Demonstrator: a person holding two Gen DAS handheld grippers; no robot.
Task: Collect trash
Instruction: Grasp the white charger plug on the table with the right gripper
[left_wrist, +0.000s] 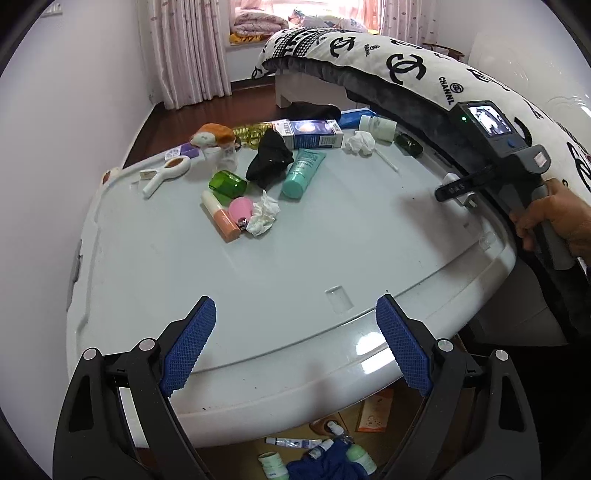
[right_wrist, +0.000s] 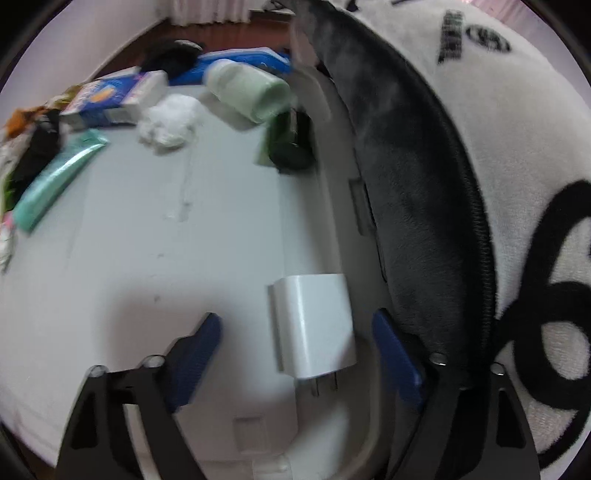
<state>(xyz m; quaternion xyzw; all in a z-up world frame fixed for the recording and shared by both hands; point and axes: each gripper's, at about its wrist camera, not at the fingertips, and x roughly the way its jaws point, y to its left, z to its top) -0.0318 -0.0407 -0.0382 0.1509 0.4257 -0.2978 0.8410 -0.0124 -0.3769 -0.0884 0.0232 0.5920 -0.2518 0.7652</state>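
The left gripper (left_wrist: 295, 345) hangs over the near rim of the pale table (left_wrist: 280, 258) with its blue pads spread wide and nothing between them; the stretch of tabletop in front of it is bare. Under the rim, a cardboard box (left_wrist: 373, 410) of bottles and blue cloth shows only in part, cut off by the gripper's arms.

The right gripper (right_wrist: 295, 354) stands released as well, its jaws wide apart around a white charger plug (right_wrist: 314, 325) that lies by the table's right edge, prongs toward the camera; the pads are apart from its sides; this view is smeared by blur. In the left wrist view a hand (left_wrist: 557, 221) grips that tool at the right edge, just beside the hanging blanket (left_wrist: 424, 70) printed with interlocked C logos and "CHANNL".

Farther on, the trash: one crumpled tissue (left_wrist: 263, 214) lies mid-table, touching a pink round thing (left_wrist: 240, 208) and near a peach-capped tube (left_wrist: 221, 216); a second crumpled tissue (left_wrist: 360, 142) sits at the far side between a blue-and-white carton (left_wrist: 310, 134) and a white jar (left_wrist: 378, 127). A teal tube (left_wrist: 301, 171) bears print too small to read; a black cloth (left_wrist: 271, 158) and a green cup (left_wrist: 227, 184) lie by it. Small items crowd the far left corner, hard to tell apart.
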